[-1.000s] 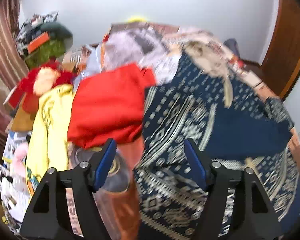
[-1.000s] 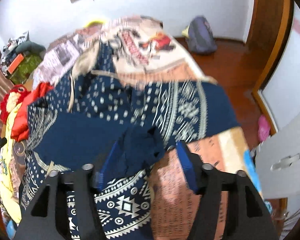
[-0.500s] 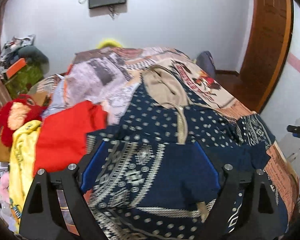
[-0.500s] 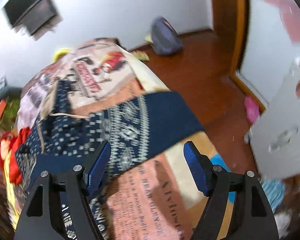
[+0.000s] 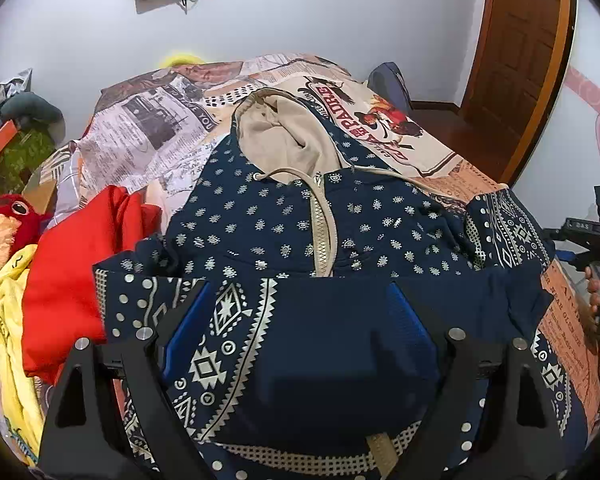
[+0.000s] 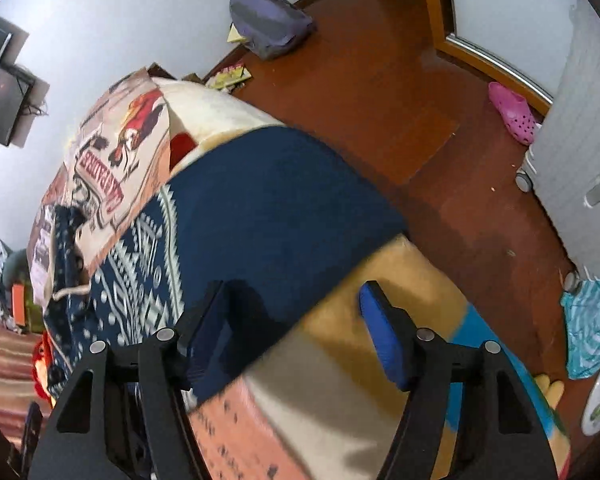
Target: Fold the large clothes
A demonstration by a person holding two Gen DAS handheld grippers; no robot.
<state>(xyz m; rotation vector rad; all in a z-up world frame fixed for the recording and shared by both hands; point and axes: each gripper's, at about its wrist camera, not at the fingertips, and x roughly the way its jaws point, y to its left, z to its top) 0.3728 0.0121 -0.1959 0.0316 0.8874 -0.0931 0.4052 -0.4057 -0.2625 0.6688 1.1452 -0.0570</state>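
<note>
The navy hoodie (image 5: 300, 220) lies spread across the bed (image 5: 452, 160), hood at the far end. The left claw (image 5: 300, 320) hangs spread wide over its near hem, gripping nothing. The right claw (image 6: 296, 320), its jaws just closing a little yet still apart, straddles the sleeve (image 6: 276, 208) at the bed's right edge.

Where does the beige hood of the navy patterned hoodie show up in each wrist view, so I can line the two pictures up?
Left wrist: the beige hood lies upper centre, at the top of the navy hoodie, zip running down from it.
Right wrist: the hood itself is not clearly visible; only the hoodie's sleeve fills the centre.
Shared landmark: the rooster print on the bedspread.
</note>
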